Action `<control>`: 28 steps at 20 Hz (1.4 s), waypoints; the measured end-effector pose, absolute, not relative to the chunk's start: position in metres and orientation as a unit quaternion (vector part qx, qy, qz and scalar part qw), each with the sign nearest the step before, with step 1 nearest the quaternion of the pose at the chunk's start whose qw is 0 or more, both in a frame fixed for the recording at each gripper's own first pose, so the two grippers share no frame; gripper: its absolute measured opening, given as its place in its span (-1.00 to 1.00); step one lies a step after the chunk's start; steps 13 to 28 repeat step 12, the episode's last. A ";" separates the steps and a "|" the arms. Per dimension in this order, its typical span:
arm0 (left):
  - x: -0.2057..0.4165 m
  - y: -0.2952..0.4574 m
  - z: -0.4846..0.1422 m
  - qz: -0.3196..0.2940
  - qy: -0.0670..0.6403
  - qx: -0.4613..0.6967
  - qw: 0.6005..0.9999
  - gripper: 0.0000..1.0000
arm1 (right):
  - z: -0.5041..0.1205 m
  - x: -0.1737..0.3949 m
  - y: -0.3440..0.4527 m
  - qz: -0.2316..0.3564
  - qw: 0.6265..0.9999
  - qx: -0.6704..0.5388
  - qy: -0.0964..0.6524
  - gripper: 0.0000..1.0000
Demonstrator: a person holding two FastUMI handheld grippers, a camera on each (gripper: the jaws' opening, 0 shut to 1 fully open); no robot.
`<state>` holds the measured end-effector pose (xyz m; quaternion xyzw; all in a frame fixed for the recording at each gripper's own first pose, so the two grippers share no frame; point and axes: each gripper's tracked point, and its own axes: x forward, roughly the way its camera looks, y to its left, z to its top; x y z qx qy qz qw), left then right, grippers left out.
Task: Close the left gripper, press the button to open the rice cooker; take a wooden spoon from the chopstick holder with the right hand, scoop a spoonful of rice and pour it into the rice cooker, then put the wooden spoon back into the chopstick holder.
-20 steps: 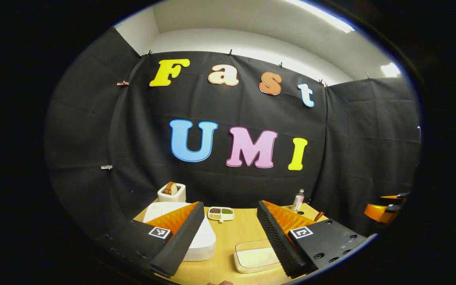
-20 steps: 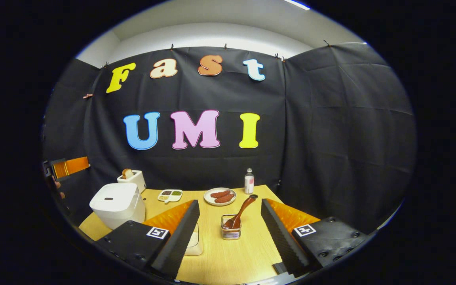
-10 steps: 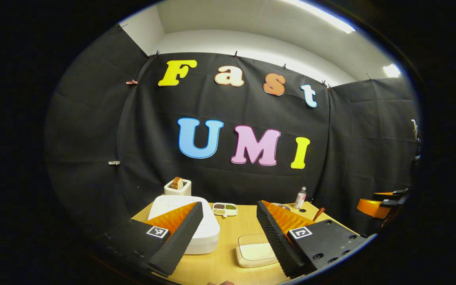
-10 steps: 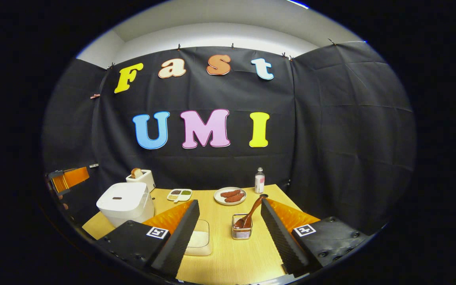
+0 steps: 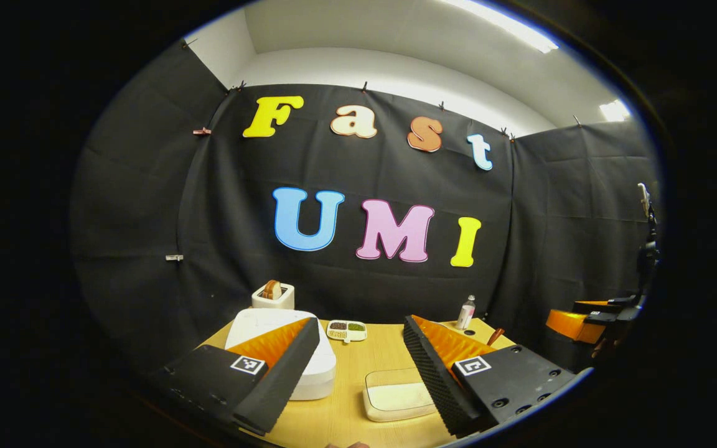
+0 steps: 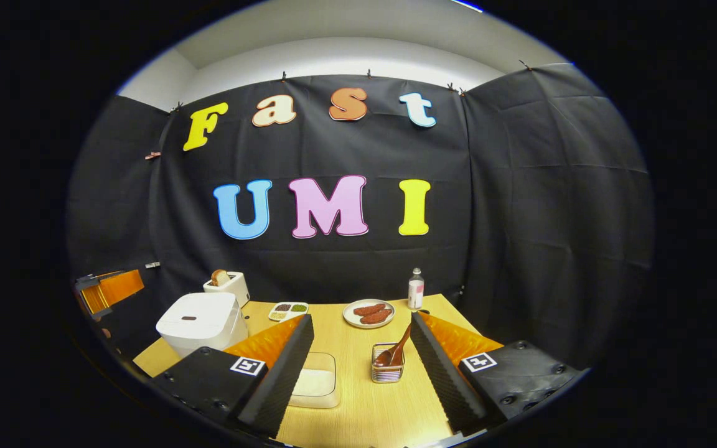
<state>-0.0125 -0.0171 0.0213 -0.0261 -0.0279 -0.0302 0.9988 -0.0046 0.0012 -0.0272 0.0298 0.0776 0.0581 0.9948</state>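
Observation:
The white rice cooker (image 6: pixel 200 319) stands shut at the table's left; its lid (image 5: pixel 257 322) lies just behind my left gripper's (image 5: pixel 360 322) near finger. That gripper hovers open above the table, holding nothing. A wire chopstick holder (image 6: pixel 388 372) with a wooden spoon (image 6: pixel 399 350) leaning in it sits a short way ahead of my right gripper (image 6: pixel 361 318), nearer its right finger. The right gripper is open and empty. A clear box of rice (image 6: pixel 315 384) lies flat between cooker and holder, also seen as the rice box (image 5: pixel 396 395).
Along the back of the wooden table (image 6: pixel 365 414) stand a toaster (image 6: pixel 228 286), a divided dish (image 6: pixel 289 308), a plate of sausages (image 6: pixel 369 313) and a small bottle (image 6: pixel 416 290). The other gripper (image 6: pixel 109 288) shows far left, and the other gripper (image 5: pixel 573 322) far right.
Both views have drifted a little: the holder and spoon now sit lower and farther right in the right gripper view. Both grippers stay open and nothing on the table has moved.

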 end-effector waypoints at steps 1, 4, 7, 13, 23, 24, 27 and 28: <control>-0.014 -0.018 0.021 -0.030 -0.028 -0.027 0.999 0.89 | -0.029 -0.003 0.001 0.058 0.995 0.025 0.079 0.97; -0.017 -0.017 0.021 -0.026 -0.029 -0.028 0.999 0.89 | -0.027 -0.003 0.005 0.060 0.994 0.029 0.082 0.97; -0.020 -0.015 0.020 -0.024 -0.028 -0.031 0.999 0.89 | -0.029 -0.003 0.004 0.062 0.994 0.024 0.083 0.97; -0.023 -0.012 0.017 -0.020 -0.025 -0.033 0.999 0.89 | -0.032 -0.006 0.008 0.065 0.994 0.021 0.090 0.97; -0.023 -0.012 0.017 -0.020 -0.025 -0.033 0.999 0.89 | -0.032 -0.006 0.008 0.065 0.994 0.021 0.090 0.97; -0.023 -0.012 0.017 -0.020 -0.025 -0.033 0.999 0.89 | -0.032 -0.006 0.008 0.065 0.994 0.021 0.090 0.97; -0.023 -0.012 0.017 -0.020 -0.025 -0.033 0.999 0.89 | -0.032 -0.006 0.008 0.065 0.994 0.021 0.090 0.97; -0.023 -0.012 0.017 -0.020 -0.025 -0.033 0.999 0.89 | -0.032 -0.006 0.008 0.065 0.994 0.021 0.090 0.97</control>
